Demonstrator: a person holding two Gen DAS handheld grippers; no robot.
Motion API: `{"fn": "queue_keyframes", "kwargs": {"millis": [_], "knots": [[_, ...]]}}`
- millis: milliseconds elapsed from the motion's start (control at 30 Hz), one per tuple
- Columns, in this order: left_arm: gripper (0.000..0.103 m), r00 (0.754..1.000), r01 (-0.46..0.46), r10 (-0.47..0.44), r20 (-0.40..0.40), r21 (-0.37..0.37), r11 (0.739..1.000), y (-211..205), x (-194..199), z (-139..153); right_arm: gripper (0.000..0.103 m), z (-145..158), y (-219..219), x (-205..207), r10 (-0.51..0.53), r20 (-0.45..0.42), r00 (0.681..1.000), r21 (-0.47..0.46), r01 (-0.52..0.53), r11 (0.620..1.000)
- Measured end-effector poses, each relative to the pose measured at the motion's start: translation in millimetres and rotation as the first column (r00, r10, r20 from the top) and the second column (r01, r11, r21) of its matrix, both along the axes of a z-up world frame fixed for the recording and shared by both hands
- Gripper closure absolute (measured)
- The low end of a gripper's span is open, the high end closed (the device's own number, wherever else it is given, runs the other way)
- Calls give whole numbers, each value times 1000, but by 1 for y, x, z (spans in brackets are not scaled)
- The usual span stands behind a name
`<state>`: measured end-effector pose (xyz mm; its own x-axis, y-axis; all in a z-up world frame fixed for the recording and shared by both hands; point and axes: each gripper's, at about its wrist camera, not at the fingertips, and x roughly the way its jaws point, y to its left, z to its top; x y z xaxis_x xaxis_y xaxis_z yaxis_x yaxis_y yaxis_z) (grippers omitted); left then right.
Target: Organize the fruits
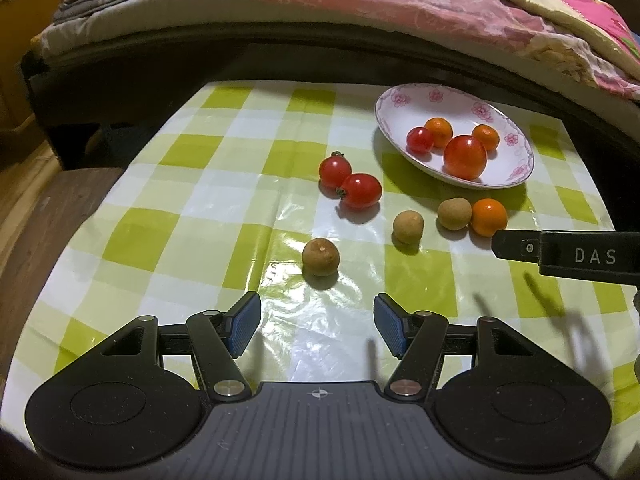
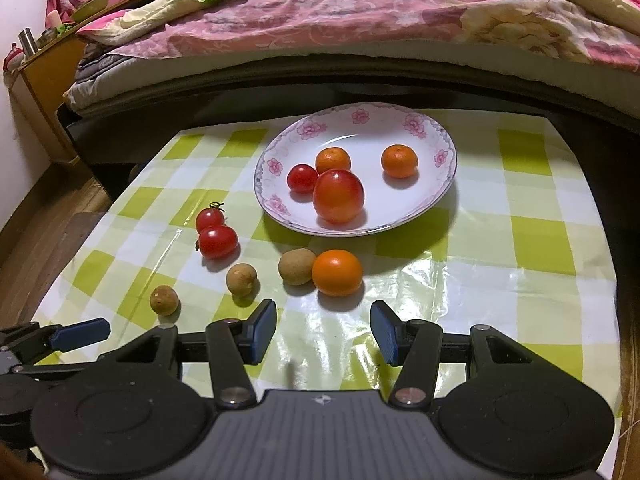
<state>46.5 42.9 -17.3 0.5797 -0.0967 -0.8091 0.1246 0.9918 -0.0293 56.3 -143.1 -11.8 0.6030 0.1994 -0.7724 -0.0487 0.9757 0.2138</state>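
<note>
Room: bedroom; bed (image 2: 360, 20) w/ pink floral quilt along far side, wood floor at left.
Surface: low table (image 1: 200, 184), glossy green/white check plastic cloth, creased, glare near middle.
Plate (image 2: 400, 128): white, shallow, round, pink flower rim; far-centre in right view, far right in left view.
In plate: 4 pcs. Big tomato (image 2: 338, 196), small tomato (image 2: 303, 178), 2 oranges (image 2: 333, 160) (image 2: 399, 161). Big tomato touches the small one & looks to overlap the nearer orange.
Left on cloth: 6 pcs. 2 cherry tomatoes (image 1: 335, 171) (image 1: 361, 191) touching, stems on; 3 longans (image 1: 320, 257) (image 1: 408, 227) (image 1: 454, 213), tan, matte, rough skin; 1 orange (image 1: 489, 217) touching the right longan.
Progress: approx. under half done, judging by count; nothing in hand now.
L gripper (image 1: 317, 326): jaws wide, empty, blue ribbed pads; hovers near edge, nearest longan just beyond and between the pads.
R gripper (image 2: 323, 334): jaws wide, empty; loose orange just beyond, roughly centred.
Feel (guess): tomatoes smooth, shiny, soft, so light squeeze; longans hard-shelled, round, may roll; oranges dimpled, firm.
Next (guess): R on orange, L on near longan.
</note>
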Motion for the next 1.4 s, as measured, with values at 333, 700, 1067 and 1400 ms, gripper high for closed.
{"fn": "queue_keyframes", "kwargs": {"millis": [333, 700, 1067, 1400], "knots": [[33, 1000, -9, 9, -14, -1, 1000, 1, 2, -7, 50, -3, 1, 4, 0, -7, 1000, 1, 0, 1000], [33, 1000, -19, 19, 1, -17, 1000, 8, 1, -7, 50, 0, -12, 2, 0, 26, 1000, 7, 0, 1000], [32, 1000, -2, 3, 30, -51, 999, 14, 6, -11, 49, -4, -34, -1, -44, 58, 997, 23, 42, 999], [45, 997, 68, -69, 47, 16, 998, -15, 31, -26, 49, -4, -39, -4, -26, 78, 997, 23, 24, 999]]}}
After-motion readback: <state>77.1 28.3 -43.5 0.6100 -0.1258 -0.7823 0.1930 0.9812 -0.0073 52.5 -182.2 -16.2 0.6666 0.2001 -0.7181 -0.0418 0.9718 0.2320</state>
